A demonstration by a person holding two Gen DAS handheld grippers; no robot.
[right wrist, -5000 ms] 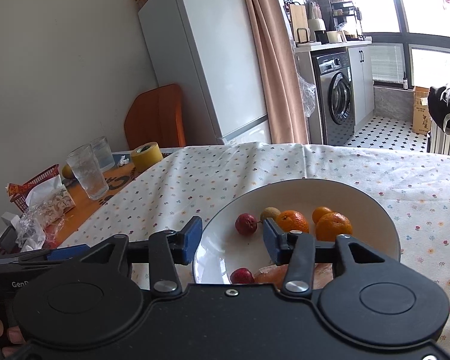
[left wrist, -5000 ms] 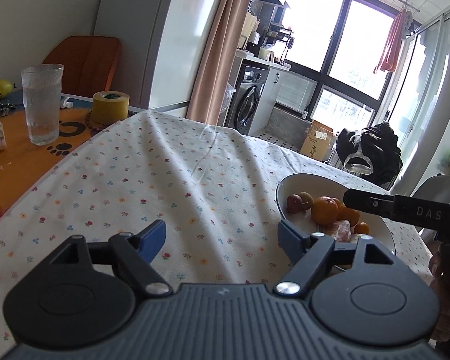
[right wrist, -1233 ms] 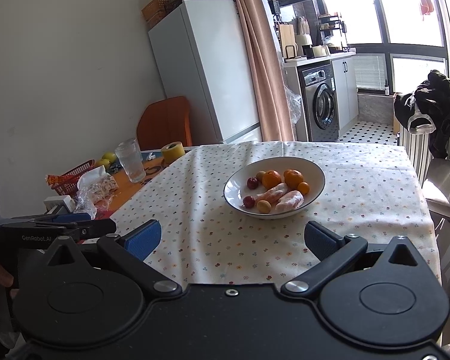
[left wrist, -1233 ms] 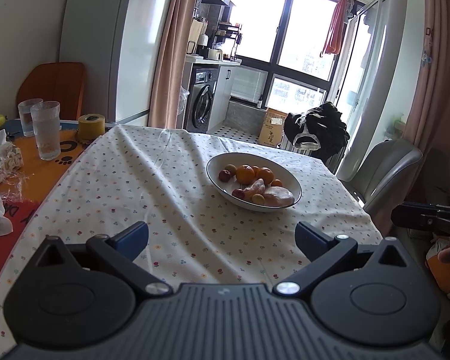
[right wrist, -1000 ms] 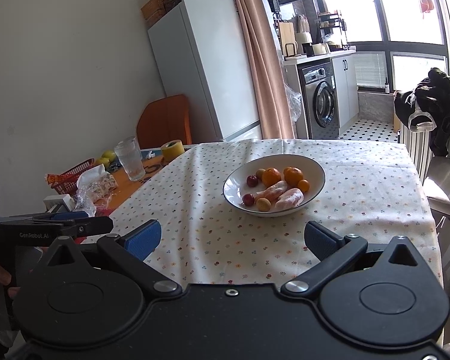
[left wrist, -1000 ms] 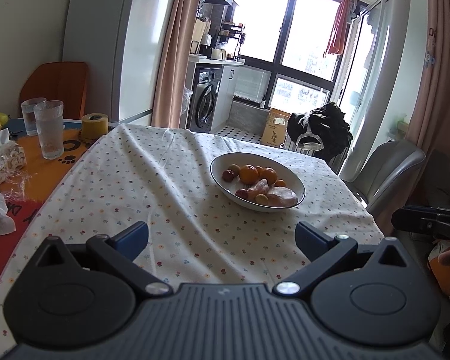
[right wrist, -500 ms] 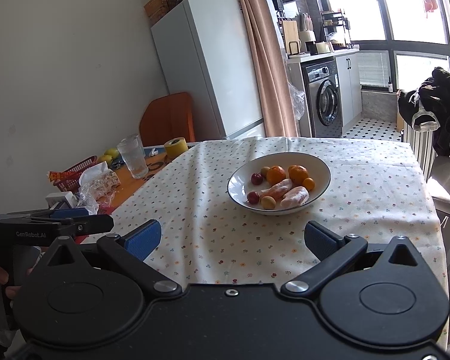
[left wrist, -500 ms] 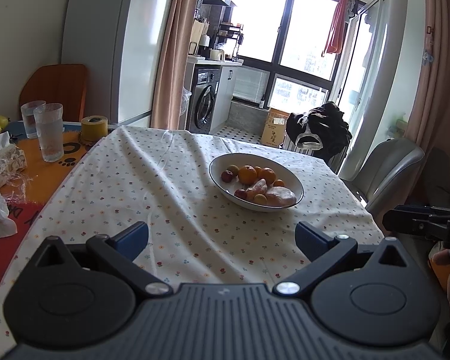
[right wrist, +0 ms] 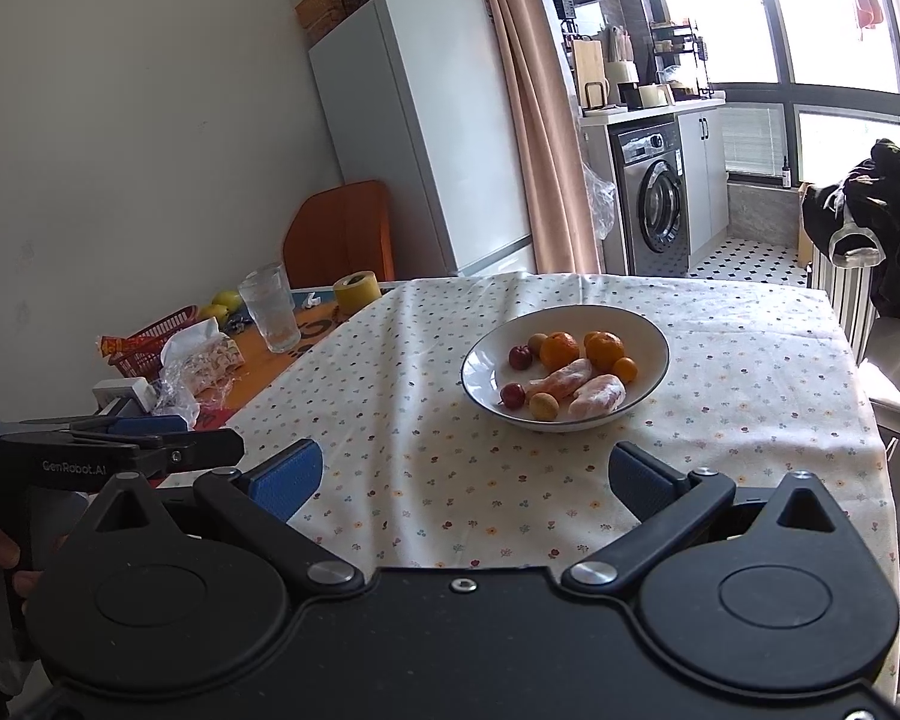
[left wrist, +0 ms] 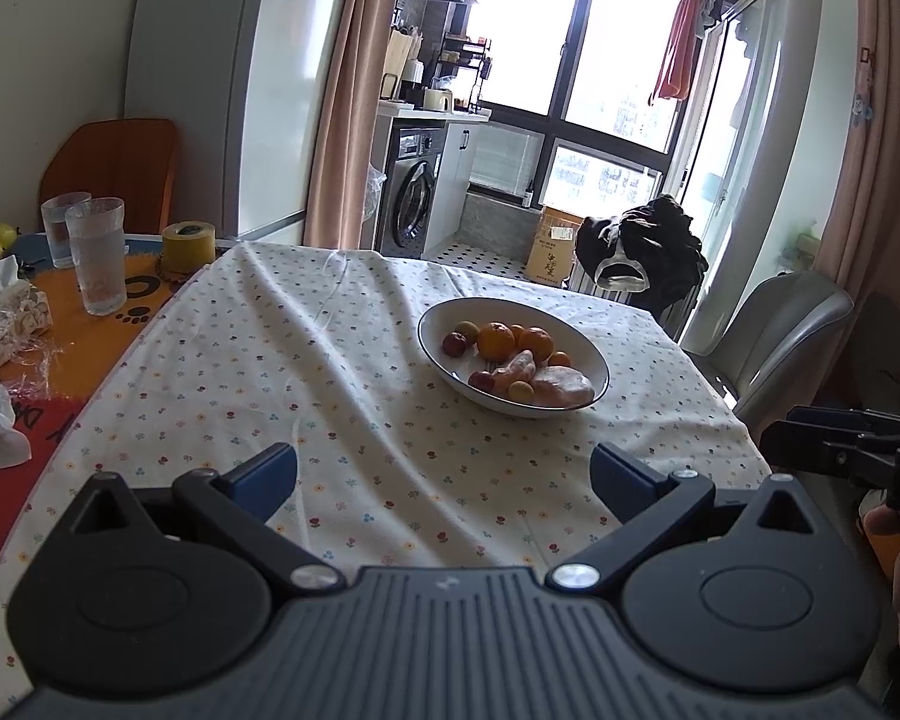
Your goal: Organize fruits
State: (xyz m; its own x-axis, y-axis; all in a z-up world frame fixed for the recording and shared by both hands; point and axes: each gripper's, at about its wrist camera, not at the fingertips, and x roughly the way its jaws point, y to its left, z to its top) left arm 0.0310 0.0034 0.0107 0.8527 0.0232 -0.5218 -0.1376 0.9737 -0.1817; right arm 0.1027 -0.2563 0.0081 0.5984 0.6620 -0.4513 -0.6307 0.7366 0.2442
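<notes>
Resting in the white bowl [right wrist: 648, 333] on the flowered cloth of the surface [right wrist: 450, 480], the fruits look light: firm, round oranges [right wrist: 560, 350] likely to roll, small red ones [right wrist: 520, 357] easily bruised, and soft peeled segments [right wrist: 597, 394] best taken gently across the middle. Both the left tool [left wrist: 444, 471] and the right tool [right wrist: 465, 471] stand wide open and empty, well short of the bowl. "GenRobot.AI" reads along the left tool's arm.
</notes>
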